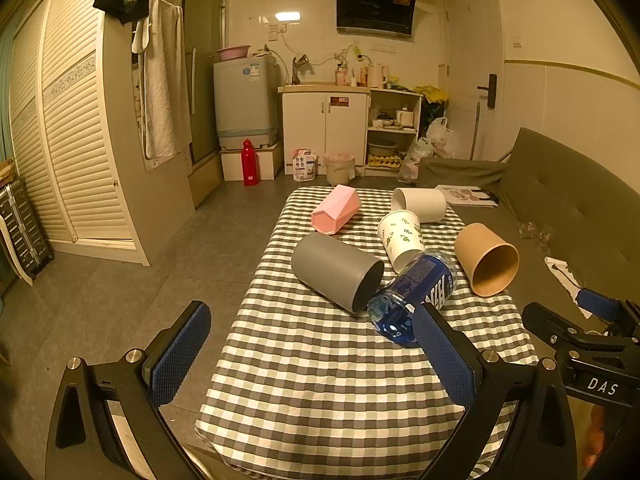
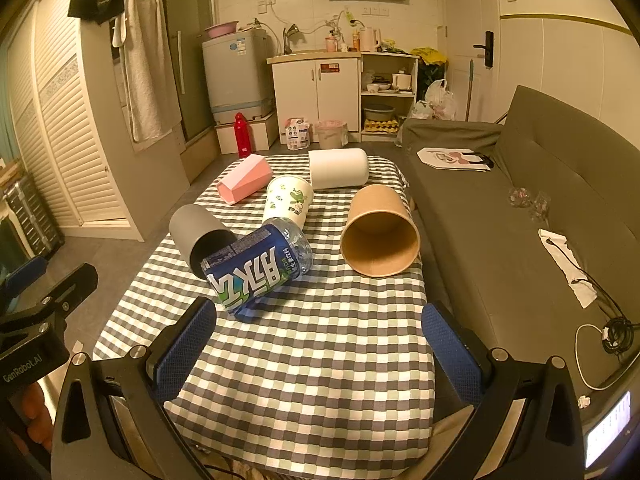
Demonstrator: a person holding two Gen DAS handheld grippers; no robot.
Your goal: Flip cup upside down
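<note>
Several cups lie on their sides on a checkered table (image 1: 320, 380) (image 2: 312, 360): a grey cup (image 1: 336, 274) (image 2: 198, 236), a pink faceted cup (image 1: 335, 210) (image 2: 245, 184), a white cup (image 1: 420, 204) (image 2: 338, 168), a leaf-printed paper cup (image 1: 400, 240) (image 2: 287, 200), a brown paper cup (image 1: 486, 258) (image 2: 380, 230) and a blue-labelled cut bottle (image 1: 412, 296) (image 2: 256, 270). My left gripper (image 1: 312, 354) is open and empty above the near table end. My right gripper (image 2: 320, 350) is open and empty, short of the bottle and brown cup.
A grey sofa (image 2: 520, 200) runs along the table's right side with a paper bag (image 2: 456, 159) and cables (image 2: 612, 336) on it. Tiled floor (image 1: 120, 300) lies left of the table. A cabinet (image 1: 324, 128), washing machine (image 1: 244, 100) and red bottle (image 1: 250, 162) stand far back.
</note>
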